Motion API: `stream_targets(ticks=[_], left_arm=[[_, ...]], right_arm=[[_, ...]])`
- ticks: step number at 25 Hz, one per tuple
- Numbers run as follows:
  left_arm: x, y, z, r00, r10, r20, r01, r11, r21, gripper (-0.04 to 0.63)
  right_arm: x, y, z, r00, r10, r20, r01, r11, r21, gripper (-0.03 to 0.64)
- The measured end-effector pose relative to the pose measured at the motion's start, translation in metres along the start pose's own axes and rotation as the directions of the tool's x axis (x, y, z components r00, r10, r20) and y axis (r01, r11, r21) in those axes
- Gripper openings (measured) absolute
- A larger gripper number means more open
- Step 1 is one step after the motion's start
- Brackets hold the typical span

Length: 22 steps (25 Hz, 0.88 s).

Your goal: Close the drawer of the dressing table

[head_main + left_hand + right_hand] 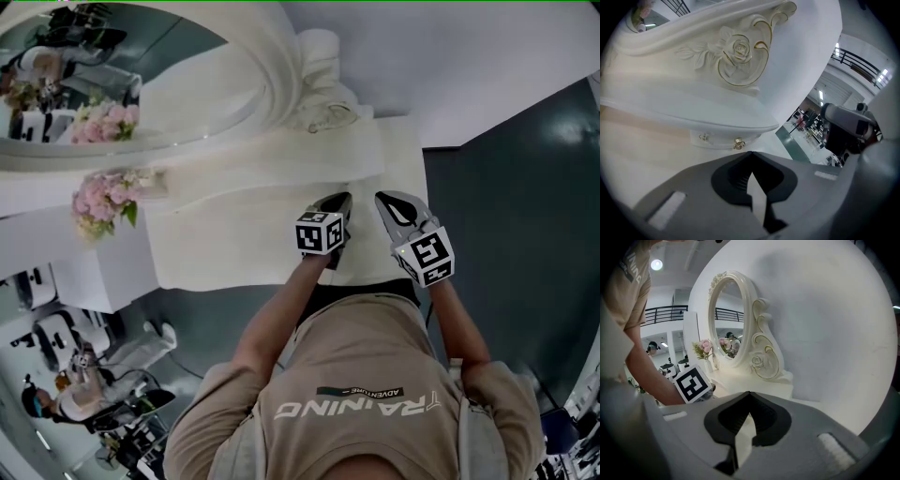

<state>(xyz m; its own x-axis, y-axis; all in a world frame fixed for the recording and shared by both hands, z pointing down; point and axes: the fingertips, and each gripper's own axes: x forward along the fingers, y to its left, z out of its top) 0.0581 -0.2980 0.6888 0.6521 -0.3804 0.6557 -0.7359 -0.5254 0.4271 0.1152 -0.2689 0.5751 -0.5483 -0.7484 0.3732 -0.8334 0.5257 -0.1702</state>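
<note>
Both of your grippers hover over the front edge of the cream-white carved dressing table [244, 234]. The left gripper [339, 201] has its grey jaws pressed tip to tip with nothing between them, and the right gripper [387, 199] is closed and empty the same way. The only drawer on show is the small cream drawer with two gold knobs [721, 139], tucked beneath the overhanging shelf under the gilt rose carving [739, 49]. It sits ahead of the left gripper and apart from it, and it looks pushed in or nearly so, though you cannot tell whether it is flush. Any drawer below the table's front edge is hidden in the head view. If you push with closed tips, they could skid off a rounded knob, or an off-centre shove could skew the drawer so it jams. A hard push might also rock the bunch of pink flowers [101, 199] on the top. The beige shirt [366, 366] reads "TRAINING", and a small dark tag seems to say "ADVENTURE". The marker cubes carry only patterns.
</note>
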Motion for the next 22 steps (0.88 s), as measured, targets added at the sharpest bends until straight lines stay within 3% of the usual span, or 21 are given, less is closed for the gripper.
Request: stream_targets(ticks=[10,15,22], left_arm=[[-0.059,-0.015,0.024,0.993,-0.038,0.109,0.033,0.998,0.045,0.017],[-0.088,-0.030,0.034,0.983,-0.076,0.170,0.066,0.996,0.062,0.017],[-0.135,-0.031,0.055,0.960,-0.105,0.258,0.069,0.987,0.144,0.017]], right_arm=[[-0.011,0.017,-0.002,0.999,-0.025,-0.034,0.024,1.000,-0.020,0.002],[-0.014,0.031,-0.001,0.999,-0.033,-0.034,0.034,0.999,0.002,0.003],[-0.013,0.044,0.024,0.998,-0.069,0.008,0.069,0.997,-0.025,0.003]])
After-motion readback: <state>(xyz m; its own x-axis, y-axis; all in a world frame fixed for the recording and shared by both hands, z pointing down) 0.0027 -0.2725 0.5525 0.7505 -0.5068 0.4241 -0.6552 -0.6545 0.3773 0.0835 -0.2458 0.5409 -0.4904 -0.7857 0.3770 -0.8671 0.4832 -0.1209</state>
